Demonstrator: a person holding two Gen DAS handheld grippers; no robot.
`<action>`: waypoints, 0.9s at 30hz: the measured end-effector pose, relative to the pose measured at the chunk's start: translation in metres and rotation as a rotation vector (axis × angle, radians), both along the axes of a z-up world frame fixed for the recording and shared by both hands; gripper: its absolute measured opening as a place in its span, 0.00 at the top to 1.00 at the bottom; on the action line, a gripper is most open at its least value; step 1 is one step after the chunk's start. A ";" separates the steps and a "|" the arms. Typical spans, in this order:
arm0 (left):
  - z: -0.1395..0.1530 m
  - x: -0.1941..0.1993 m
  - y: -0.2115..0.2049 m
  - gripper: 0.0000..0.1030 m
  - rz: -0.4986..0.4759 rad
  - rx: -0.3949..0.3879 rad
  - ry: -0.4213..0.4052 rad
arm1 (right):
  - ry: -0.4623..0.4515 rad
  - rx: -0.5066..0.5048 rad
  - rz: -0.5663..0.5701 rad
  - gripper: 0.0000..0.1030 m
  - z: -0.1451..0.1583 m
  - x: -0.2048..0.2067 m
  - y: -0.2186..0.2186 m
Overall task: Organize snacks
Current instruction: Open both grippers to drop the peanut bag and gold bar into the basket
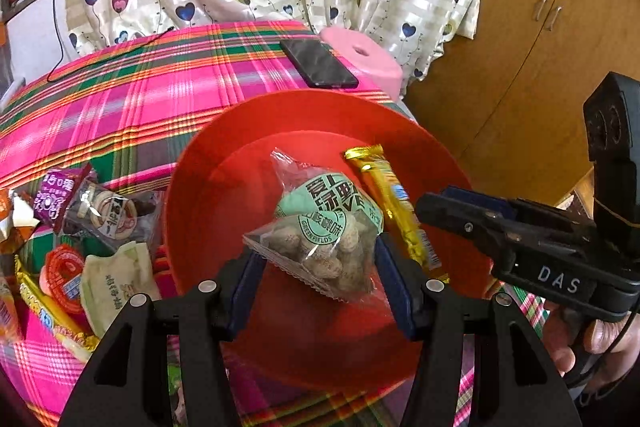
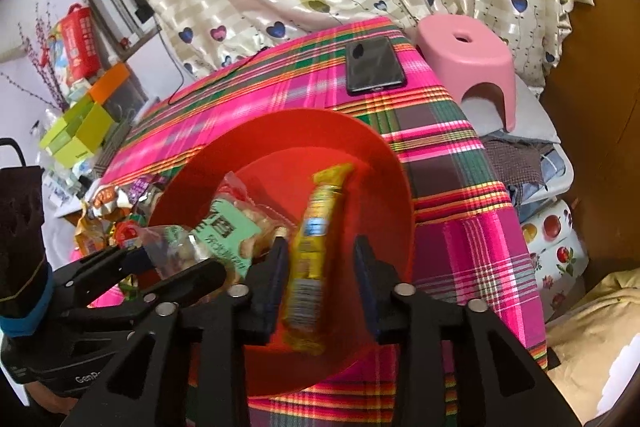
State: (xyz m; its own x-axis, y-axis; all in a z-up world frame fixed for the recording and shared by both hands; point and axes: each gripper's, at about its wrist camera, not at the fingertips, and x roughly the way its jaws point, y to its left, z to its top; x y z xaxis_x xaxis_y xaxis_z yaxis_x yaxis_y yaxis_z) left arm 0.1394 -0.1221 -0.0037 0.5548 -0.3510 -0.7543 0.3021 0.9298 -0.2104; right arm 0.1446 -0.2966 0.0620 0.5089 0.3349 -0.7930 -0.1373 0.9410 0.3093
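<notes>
A red plastic bowl (image 1: 208,187) sits on a table covered with a pink, green and orange plaid cloth (image 1: 132,99). Two snacks already lie inside it: a clear packet of peanuts with a mint-green label (image 1: 320,203) and a long gold-wrapped snack bar (image 1: 394,203) resting against the bowl's right side.

The left gripper (image 1: 320,279) hangs over the bowl with its blue-padded fingers spread wide. A second peanut packet (image 1: 316,251) sits between them; whether the pads touch it cannot be told, so it looks either just let go or about to drop.

The right gripper (image 2: 320,271) also hovers above the bowl, fingers spread, with the gold bar lying in the bowl below the gap. It appears to hold nothing.

To the left of the bowl, a loose pile of unsorted snacks (image 1: 80,235) waits on the cloth: a purple packet, a clear-wrapped biscuit, a pale green pouch, a red-lidded cup and others.

Judging from this, sorting is under way but early, with most snacks left outside the bowl.

A black phone (image 1: 318,63) lies at the table's far edge.
</notes>
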 end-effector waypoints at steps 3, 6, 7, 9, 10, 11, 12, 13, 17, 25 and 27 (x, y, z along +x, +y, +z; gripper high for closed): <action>0.008 -0.009 0.004 0.45 0.007 -0.001 -0.035 | -0.017 0.002 0.009 0.63 0.007 -0.007 0.004; 0.018 -0.018 0.011 0.45 0.021 -0.005 -0.072 | -0.038 0.003 0.019 0.62 0.015 -0.013 0.007; 0.021 -0.021 0.014 0.45 0.028 -0.004 -0.082 | -0.048 0.004 0.024 0.61 0.018 -0.016 0.009; 0.025 -0.026 0.019 0.45 0.040 -0.005 -0.095 | -0.064 0.006 0.034 0.60 0.024 -0.021 0.013; 0.027 -0.030 0.022 0.45 0.046 -0.007 -0.102 | -0.073 0.007 0.041 0.60 0.027 -0.024 0.015; 0.029 -0.032 0.024 0.45 0.053 -0.006 -0.108 | -0.081 0.006 0.048 0.59 0.030 -0.026 0.018; 0.031 -0.035 0.027 0.45 0.060 -0.004 -0.115 | -0.086 0.006 0.056 0.59 0.032 -0.028 0.020; 0.033 -0.039 0.030 0.45 0.069 -0.001 -0.124 | -0.091 0.006 0.064 0.58 0.034 -0.030 0.022; 0.036 -0.050 0.039 0.45 0.101 0.017 -0.136 | -0.106 0.008 0.103 0.57 0.040 -0.039 0.035; 0.038 -0.069 0.063 0.45 0.162 0.020 -0.156 | -0.120 0.008 0.155 0.55 0.046 -0.050 0.056; 0.038 -0.073 0.068 0.45 0.174 0.018 -0.161 | -0.124 0.006 0.167 0.55 0.047 -0.052 0.061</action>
